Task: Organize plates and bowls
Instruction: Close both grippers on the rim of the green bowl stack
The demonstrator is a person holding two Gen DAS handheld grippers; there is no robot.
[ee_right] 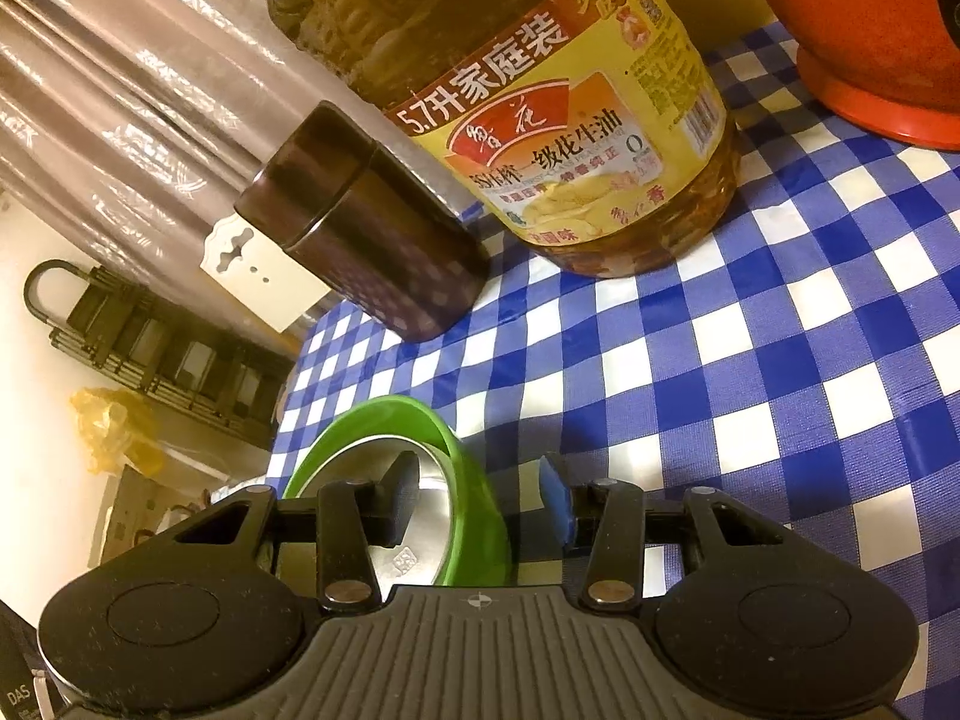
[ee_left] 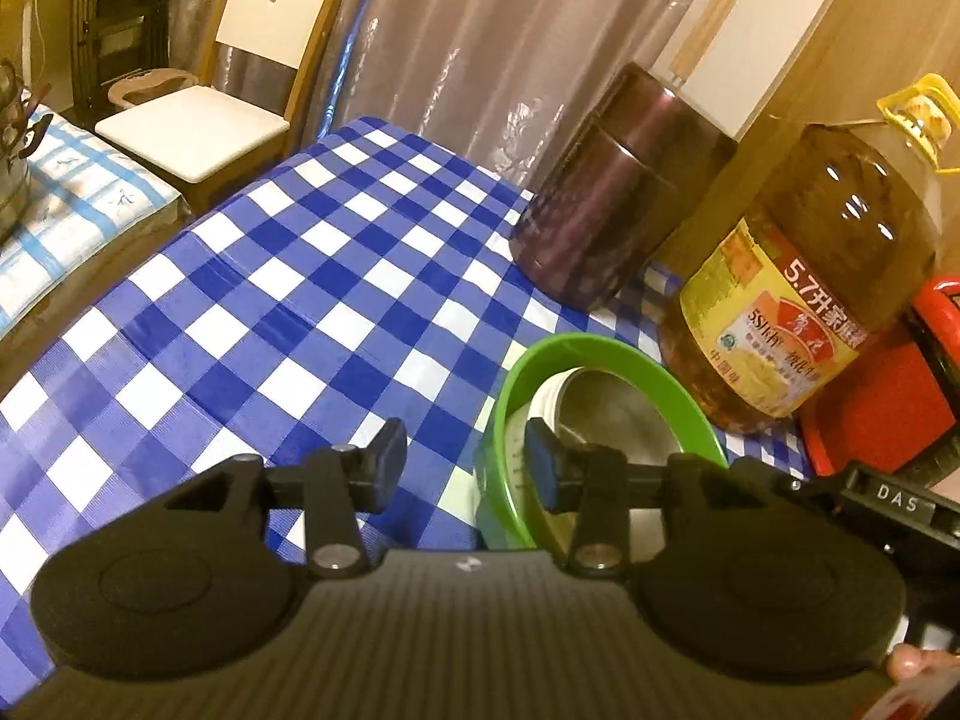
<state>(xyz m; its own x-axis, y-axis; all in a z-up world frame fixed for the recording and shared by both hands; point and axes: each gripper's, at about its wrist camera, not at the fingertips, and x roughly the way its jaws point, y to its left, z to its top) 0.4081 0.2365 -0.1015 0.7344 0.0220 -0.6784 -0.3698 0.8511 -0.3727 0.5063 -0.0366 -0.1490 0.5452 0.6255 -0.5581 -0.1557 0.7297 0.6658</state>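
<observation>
**Two bowls nested, both grippers straddling the rim**

Two bowls already sit one inside the other at the lower centre of both views: a steel bowl [ee_left: 618,420] inside a green bowl [ee_left: 600,354] on the checked desk [ee_left: 288,300]. The left gripper [ee_left: 465,462] and right gripper [ee_right: 480,495] each have their fingers spread apart, one finger inside the green rim and one outside, clenched on nothing yet. An oil bottle [ee_left: 804,276] and dark canister [ee_left: 606,192] stand beyond, toward the upper right in the left view. No plates show, so stacking looks partly done; moving the nested pair appears to remain.
</observation>
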